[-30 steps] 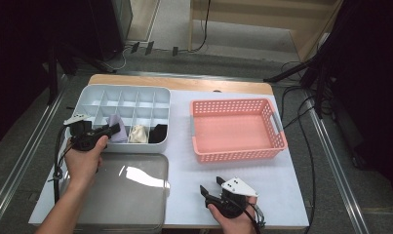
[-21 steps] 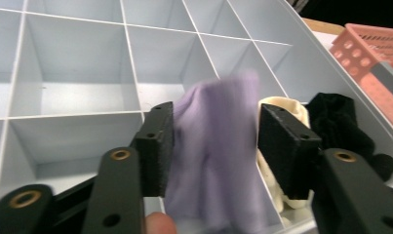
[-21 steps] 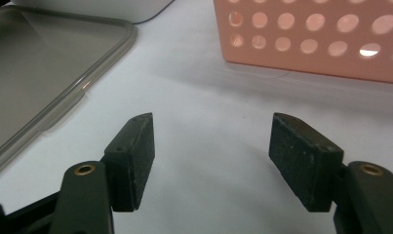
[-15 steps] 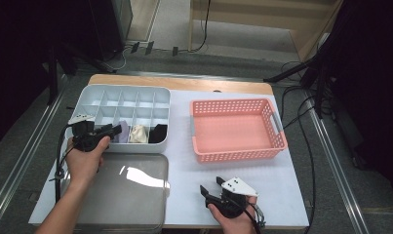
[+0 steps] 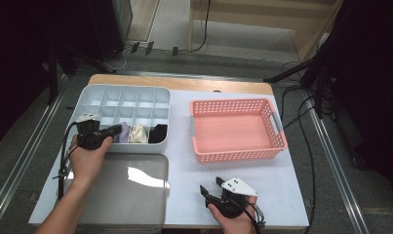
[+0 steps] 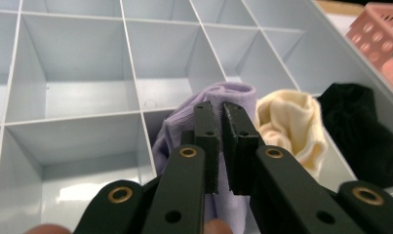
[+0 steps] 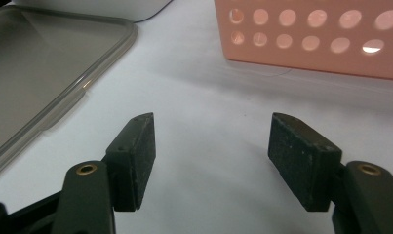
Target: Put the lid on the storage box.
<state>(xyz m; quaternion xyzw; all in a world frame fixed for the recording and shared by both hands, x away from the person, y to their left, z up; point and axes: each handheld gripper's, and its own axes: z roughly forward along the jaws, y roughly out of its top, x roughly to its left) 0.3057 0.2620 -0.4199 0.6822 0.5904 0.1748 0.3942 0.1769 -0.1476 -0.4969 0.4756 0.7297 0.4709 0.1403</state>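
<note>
In divided tray [image 6: 77, 92]: left claw [image 6: 220, 141] just closed, pinching purple sock [image 6: 177, 131]. Right claw [image 7: 211, 161] spread, empty, over white surface [image 7: 208, 97].

You have a lilac sock [image 6: 184, 131], a cream sock [image 6: 291, 122] and a black sock [image 6: 360, 131] along the near edge of the pale grey divided tray [image 5: 121, 95], a salmon-pink perforated basket [image 5: 235, 129] toward the white tabletop's [image 5: 291, 195] right edge, and black gripper jaws.

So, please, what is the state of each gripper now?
Left gripper: just closed on the purple sock.
Right gripper: open, holding nothing, over the table.
</note>
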